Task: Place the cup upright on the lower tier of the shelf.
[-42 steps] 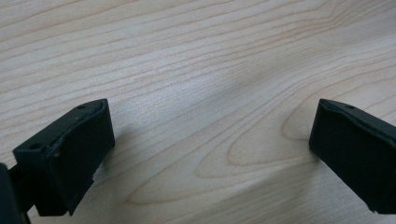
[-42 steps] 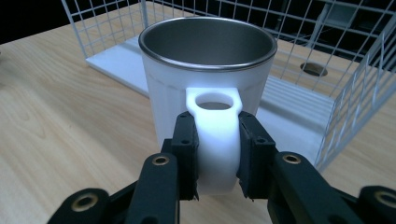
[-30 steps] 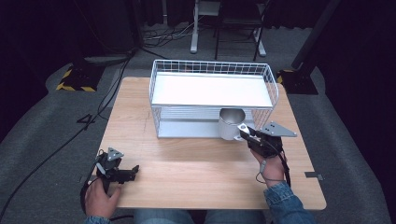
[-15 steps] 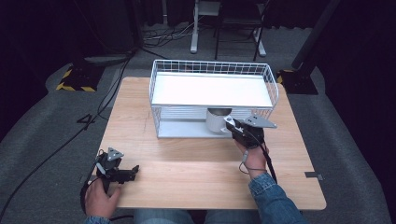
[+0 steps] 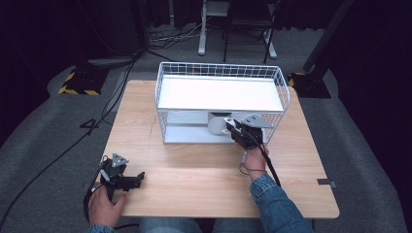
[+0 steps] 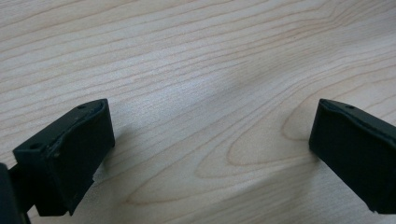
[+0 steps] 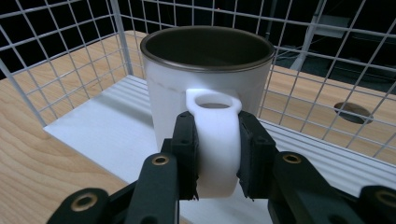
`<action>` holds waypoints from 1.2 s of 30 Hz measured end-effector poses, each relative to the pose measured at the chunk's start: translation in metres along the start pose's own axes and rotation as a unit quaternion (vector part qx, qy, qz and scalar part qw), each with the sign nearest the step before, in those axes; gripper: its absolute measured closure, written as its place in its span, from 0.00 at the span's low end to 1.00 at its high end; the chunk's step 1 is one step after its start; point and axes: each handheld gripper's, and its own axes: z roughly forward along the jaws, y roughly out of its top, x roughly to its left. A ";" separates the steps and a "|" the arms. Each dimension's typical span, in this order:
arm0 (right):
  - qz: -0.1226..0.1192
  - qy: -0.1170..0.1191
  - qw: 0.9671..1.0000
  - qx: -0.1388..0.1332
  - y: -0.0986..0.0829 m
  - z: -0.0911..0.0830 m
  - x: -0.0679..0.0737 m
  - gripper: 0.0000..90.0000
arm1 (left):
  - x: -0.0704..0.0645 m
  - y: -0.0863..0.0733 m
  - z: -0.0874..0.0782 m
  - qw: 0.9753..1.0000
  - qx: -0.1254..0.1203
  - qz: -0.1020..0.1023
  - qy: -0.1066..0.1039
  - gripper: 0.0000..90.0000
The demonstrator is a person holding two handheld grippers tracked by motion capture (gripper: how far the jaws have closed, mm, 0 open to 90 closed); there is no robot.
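A white mug (image 7: pixel 205 88) with a dark inside stands upright in the right gripper view, and my right gripper (image 7: pixel 215 154) is shut on its handle. From above, the mug (image 5: pixel 217 123) is inside the lower level of the white wire rack (image 5: pixel 221 73), with the right gripper (image 5: pixel 234 130) at the rack's open front. My left gripper (image 5: pixel 137 177) rests near the table's front left corner, held by a hand. In the left gripper view it (image 6: pixel 208 140) stands open over bare wood, nothing between the jaws.
The rack has a white top shelf (image 5: pixel 218 93) and a white floor (image 7: pixel 107 140), with wire walls around the mug. The wooden table (image 5: pixel 194 179) has open room in front of the rack. Cables and stands sit on the grey floor beyond.
My right gripper has carried the mug leftward and forward, from outside the rack's right front into its lower level. The left gripper has stayed put.
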 end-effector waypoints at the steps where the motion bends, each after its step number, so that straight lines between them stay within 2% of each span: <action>1: -0.001 -0.003 1.000 0.002 0.000 0.002 0.001 0.79 | 0.000 0.000 0.000 1.000 0.000 0.000 0.000 0.00; 6: -0.015 -0.028 0.999 0.010 -0.003 0.008 0.007 0.79 | 0.000 0.000 0.000 1.000 0.000 0.000 0.000 0.00; 13: -0.009 -0.022 1.000 0.021 -0.006 0.011 0.007 0.79 | 0.000 0.000 0.000 1.000 0.000 0.000 0.000 0.00; 25: -0.003 -0.014 1.000 0.023 -0.010 0.010 0.005 0.78 | 0.000 0.000 0.000 1.000 0.000 0.000 0.000 0.00; 29: -0.008 -0.013 0.999 0.029 -0.013 0.008 0.005 0.74 | 0.000 0.000 0.000 1.000 0.000 0.000 0.000 0.00; 33: 0.002 -0.011 0.999 0.039 -0.017 0.007 0.002 0.71 | 0.000 0.000 0.000 1.000 0.000 0.000 0.000 0.00; 36: 0.009 -0.007 0.999 0.034 -0.018 0.006 0.001 0.66 | 0.000 0.000 0.000 1.000 0.000 0.000 0.000 0.00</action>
